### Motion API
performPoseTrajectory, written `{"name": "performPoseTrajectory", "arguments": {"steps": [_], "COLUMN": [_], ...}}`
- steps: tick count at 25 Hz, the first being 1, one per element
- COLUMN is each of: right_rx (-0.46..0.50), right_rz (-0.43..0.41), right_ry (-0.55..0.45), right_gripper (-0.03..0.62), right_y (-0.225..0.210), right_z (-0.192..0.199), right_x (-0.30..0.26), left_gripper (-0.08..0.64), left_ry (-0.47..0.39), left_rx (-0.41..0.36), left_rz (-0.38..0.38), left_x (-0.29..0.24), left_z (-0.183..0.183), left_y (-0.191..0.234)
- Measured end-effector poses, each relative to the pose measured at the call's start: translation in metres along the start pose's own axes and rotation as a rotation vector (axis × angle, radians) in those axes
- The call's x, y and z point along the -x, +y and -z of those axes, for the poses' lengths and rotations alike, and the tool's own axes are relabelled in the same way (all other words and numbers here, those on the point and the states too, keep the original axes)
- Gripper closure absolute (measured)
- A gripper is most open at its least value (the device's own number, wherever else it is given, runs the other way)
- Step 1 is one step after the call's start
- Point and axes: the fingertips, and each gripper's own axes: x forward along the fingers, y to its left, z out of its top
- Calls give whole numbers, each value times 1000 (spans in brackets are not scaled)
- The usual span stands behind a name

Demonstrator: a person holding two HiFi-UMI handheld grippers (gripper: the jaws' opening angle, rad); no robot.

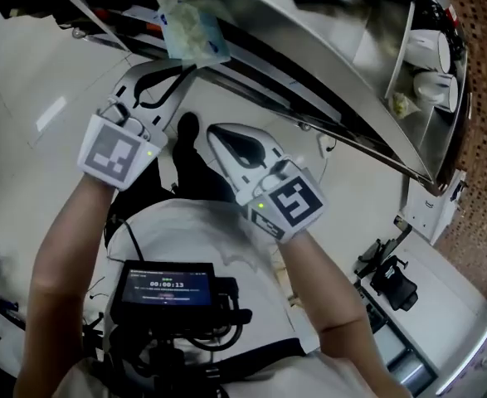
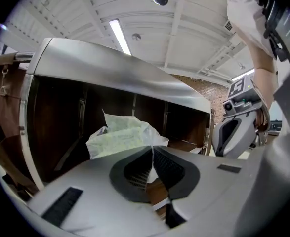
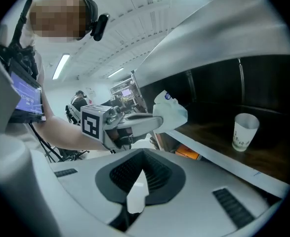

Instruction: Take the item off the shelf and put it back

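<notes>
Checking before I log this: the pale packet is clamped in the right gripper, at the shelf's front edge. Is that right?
No, the left gripper clamps the pale packet, at the front edge of the shelf; the left gripper view shows it. The right gripper holds nothing.

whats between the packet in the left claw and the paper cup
Nothing: in the right gripper view, only bare shelf board separates the packet from the paper cup.

The head view looks steeply down on the left gripper (image 1: 170,71) and right gripper (image 1: 218,135), near the shelf (image 1: 334,56). Each gripper view looks close along its own jaws into the shelf, and both show the packet (image 2: 122,135).
</notes>
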Motion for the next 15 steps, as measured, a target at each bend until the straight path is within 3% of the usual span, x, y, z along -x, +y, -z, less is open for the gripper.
{"name": "performPoseTrajectory", "arguments": {"steps": [4, 10, 15], "right_rx": [3, -10, -21], "right_rz": [-43, -94, -120], "right_ry": [41, 102, 143], "right_gripper": [588, 588, 588], "right_y": [5, 12, 11], "right_z": [12, 35, 50], "right_x": [-9, -18, -21], "left_gripper": [551, 551, 551], "left_ry": [-21, -46, -14], "left_rx": [-2, -98, -82], "left_rz": [-58, -109, -157], "left_x": [-14, -47, -66], "left_z": [1, 5, 19], "left_y": [15, 34, 43]}}
